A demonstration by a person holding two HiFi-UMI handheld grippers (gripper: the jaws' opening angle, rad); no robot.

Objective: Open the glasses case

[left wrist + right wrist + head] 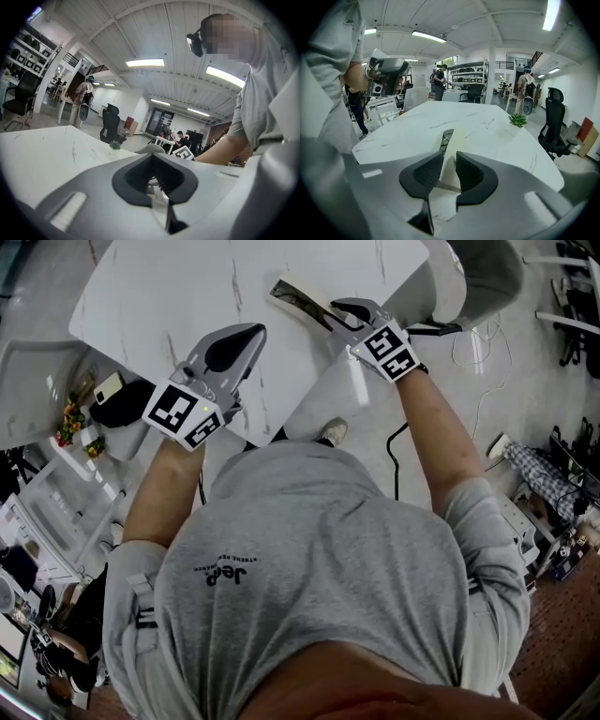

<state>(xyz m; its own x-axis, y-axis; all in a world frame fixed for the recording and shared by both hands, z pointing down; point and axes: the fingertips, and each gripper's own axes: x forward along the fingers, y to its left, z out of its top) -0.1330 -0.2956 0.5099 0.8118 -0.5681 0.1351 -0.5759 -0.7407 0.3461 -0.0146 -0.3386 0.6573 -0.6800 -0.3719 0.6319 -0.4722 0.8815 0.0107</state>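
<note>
At the table (187,296) edge, right tongs (449,158) pinch glasses case (298,298); left tongs (151,159) closed

Glasses case (302,302) on table (169,287), between right tongs (449,169).

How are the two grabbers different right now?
The right gripper pinches the glasses case by its cream flap between its fingers; the left gripper has its fingers shut on nothing. The right gripper reaches the case; the left gripper is apart from it, over bare table. Both are grey.
</note>
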